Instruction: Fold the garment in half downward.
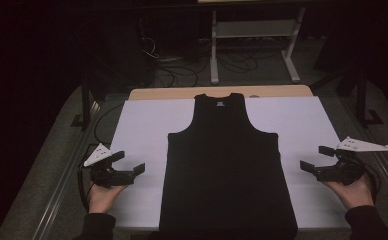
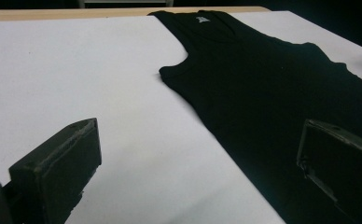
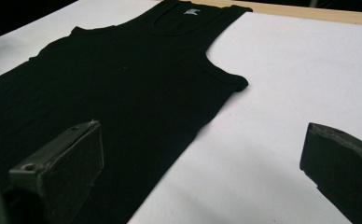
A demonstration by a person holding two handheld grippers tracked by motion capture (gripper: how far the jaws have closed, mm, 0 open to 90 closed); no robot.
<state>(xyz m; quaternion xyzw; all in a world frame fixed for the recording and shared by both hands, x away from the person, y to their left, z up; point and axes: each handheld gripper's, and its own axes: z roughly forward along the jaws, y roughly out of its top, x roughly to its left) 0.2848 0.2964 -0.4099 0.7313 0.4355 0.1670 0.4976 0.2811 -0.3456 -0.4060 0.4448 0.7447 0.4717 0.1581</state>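
The black tank top [image 1: 227, 170] is lying flat in the middle of the white board [image 1: 142, 130], and the left gripper [image 1: 132, 164] and right gripper [image 1: 314, 159] are waiting beside it with jaws spread wide, so each should be pinching just one side edge.

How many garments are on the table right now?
1. A single black tank top lies flat in the middle of the white sheet, neck toward the far edge, between the open left gripper and the open right gripper.
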